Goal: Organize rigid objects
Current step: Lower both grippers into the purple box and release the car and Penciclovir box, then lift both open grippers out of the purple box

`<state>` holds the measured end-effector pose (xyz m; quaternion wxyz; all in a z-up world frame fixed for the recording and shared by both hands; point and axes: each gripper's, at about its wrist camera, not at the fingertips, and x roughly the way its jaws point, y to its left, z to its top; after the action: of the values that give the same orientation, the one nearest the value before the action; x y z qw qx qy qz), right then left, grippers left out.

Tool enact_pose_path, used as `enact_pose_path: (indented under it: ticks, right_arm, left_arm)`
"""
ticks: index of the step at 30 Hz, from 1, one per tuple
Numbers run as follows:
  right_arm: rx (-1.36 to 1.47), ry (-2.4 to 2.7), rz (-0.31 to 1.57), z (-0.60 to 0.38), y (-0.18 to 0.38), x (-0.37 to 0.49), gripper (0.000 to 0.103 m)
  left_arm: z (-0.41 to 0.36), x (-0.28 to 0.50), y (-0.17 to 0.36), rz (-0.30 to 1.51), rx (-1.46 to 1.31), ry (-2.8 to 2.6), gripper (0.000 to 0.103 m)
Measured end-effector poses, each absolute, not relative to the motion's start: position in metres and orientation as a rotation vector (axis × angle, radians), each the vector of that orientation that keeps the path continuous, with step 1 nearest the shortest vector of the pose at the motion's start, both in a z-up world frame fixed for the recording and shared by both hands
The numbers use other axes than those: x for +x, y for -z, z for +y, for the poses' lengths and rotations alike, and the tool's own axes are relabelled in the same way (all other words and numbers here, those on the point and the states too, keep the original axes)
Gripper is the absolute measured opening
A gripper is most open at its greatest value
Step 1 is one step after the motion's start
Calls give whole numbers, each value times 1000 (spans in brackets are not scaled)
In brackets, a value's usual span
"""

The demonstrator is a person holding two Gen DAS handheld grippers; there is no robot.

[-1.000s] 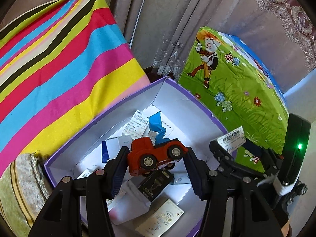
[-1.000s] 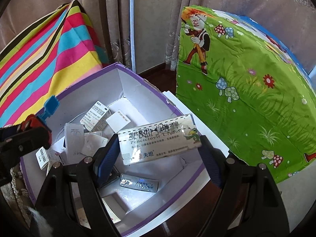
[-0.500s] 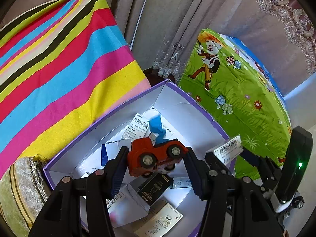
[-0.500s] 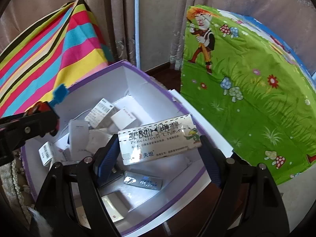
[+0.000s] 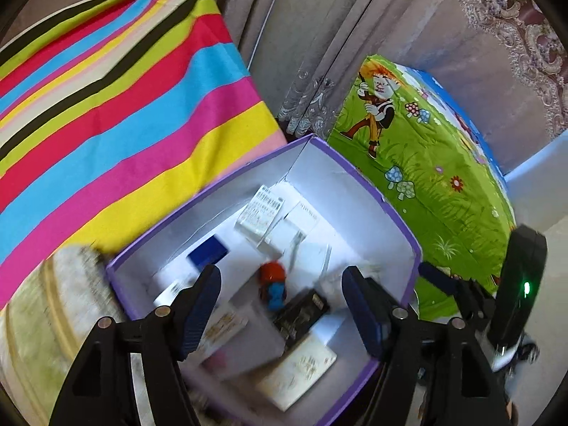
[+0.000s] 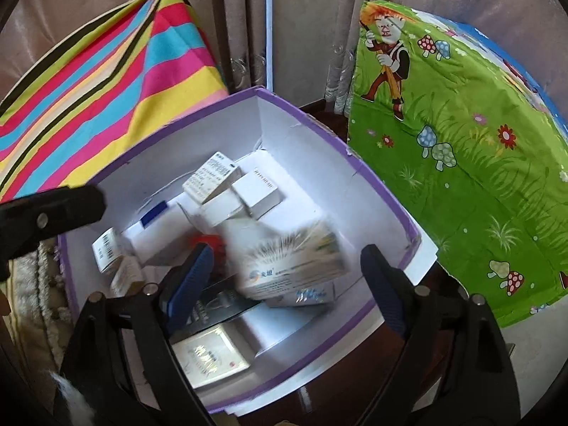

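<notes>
- The left hand-held gripper (image 5: 280,305) hangs over the purple-rimmed box (image 5: 408,234) with its jaws apart and nothing between them; they have just been opening.
- The toy car (image 5: 272,285) lies below it on the clutter in the box, red end up and blue part down, apart from both pads. It reads as released into the box.
- The right hand-held gripper (image 6: 284,280) is also spread wide over the same box, and its jaws have just been opening too.
- The medicine carton (image 6: 294,266) shows blurred between and below its pads, touching neither as far as I can tell; it looks to be dropping or just landing on the other packs.
- Round these, the box already holds several small white cartons (image 6: 255,191), a barcoded pack (image 6: 106,252), a dark pack (image 5: 301,314) and a flat leaflet-like packet (image 5: 298,369), all loosely heaped rather than lined up.
- Beyond the box stand a striped cloth (image 5: 106,106) on one side and a green cartoon-print cover (image 5: 426,163) on the other, with curtains behind.
- Judgement: both items in hand are now in the box, so this pair is done. Whether more loose things remain outside the box cannot be told from these views; none shows.
</notes>
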<state>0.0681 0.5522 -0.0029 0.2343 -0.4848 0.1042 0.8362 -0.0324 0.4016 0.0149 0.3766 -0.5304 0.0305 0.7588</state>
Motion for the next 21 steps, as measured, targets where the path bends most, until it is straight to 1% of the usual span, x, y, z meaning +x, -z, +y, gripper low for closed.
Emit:
enact_pose_path:
  ticks: [1,6,7,10,13,15,17,19,21]
  right_arm:
    - [-1328,-2296,284,548,1,70,89]
    - [-1326,-2339,230,515,-15,79,90]
    - [-1322,-2345,224,509,-18,80,90]
    - [-1292,-2353,224,496,-29,88,90]
    - [-1271,-2347,186,482,-38,96,90]
    - [-1263,-2340,181,478,-40,100,90]
    - [-1244,-2331,173,474,-43,106,90]
    - [-1229,-2319,162,472,-44,111,90]
    - [-1233,-2308,178,474,-42,115,90]
  left_arm:
    - [392,-29,-17,63,-1353,-1940,75]
    - [333,-9,-28,-65,-1336,-1958,80]
    - [325,-6,-30,-78,-1328,-1966,82]
    - [304,3,-29,-116,-1317,-1980,83]
    - [289,8,-21,-168,-1308,-1970,83]
    - [289,10,-20,-159,-1292,-1972,84]
    - [289,10,-21,-168,-1277,-1958,88]
    - [287,9,-17,-202,-1267,-1934,94]
    - [289,12,-14,-184,-1239,-1929,98]
